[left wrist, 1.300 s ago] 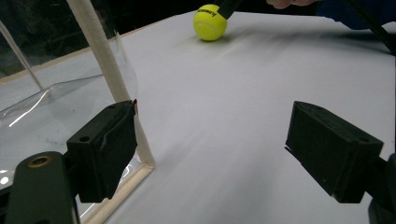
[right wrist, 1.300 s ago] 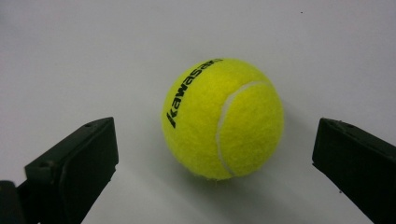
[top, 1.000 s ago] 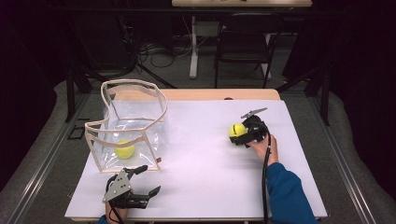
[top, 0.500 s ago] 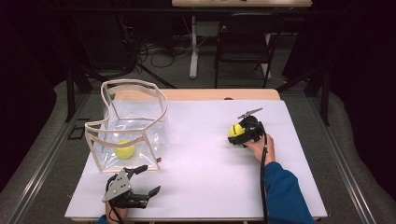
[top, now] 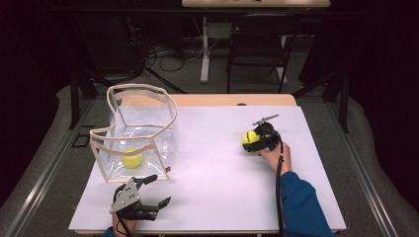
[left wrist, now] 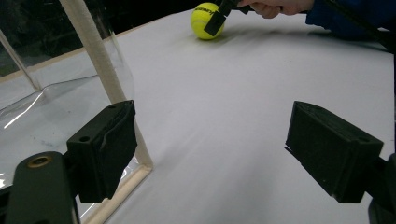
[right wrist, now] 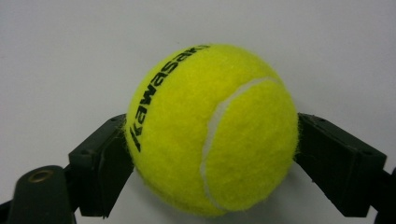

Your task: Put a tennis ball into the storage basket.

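High view: the right gripper (top: 253, 139) has just been closing on a fuzzy yellow tennis ball (top: 249, 137). Well left of it, a clear plastic bag with cream trim (top: 141, 129) holds a second yellow ball (top: 132, 158).

Left gripper view: the left gripper (left wrist: 210, 158) gapes empty beside the bag's corner, likely to steady it.

Right gripper view: both pads touch the ball, gripping it for lifting.

Open tabletop (top: 217, 163) between grippers (1 obstacle: clear bag (top: 141, 131), left).
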Available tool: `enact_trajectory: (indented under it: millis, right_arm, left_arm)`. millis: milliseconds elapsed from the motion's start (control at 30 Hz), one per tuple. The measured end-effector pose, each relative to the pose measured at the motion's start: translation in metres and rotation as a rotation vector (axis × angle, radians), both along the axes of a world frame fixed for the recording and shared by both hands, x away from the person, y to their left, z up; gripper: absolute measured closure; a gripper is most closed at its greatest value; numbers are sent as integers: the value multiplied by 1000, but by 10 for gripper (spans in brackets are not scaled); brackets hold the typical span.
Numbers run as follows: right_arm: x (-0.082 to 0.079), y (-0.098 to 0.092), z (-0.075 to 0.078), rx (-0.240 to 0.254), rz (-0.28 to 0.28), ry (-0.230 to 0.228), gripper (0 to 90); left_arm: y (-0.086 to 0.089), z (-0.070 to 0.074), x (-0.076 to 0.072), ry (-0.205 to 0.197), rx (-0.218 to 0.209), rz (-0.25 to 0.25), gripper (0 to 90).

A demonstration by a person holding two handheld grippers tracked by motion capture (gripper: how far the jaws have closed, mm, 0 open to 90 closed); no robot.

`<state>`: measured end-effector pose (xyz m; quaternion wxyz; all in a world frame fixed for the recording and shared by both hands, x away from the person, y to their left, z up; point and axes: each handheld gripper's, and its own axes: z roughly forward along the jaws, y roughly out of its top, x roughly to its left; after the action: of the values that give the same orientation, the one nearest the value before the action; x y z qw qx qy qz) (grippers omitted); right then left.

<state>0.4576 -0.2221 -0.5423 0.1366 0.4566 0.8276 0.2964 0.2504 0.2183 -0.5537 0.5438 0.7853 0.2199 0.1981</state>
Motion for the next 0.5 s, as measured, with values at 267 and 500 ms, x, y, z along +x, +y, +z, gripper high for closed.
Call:
enact_trajectory:
  millis: [267, 500]
  right_arm:
    - [0, 2, 1, 0, 3, -12, 220]
    - [-1, 2, 2, 1, 4, -8, 252]
  left_arm:
    - [0, 0, 0, -1, 0, -1, 158]
    - [0, 0, 0, 1, -3, 0, 158]
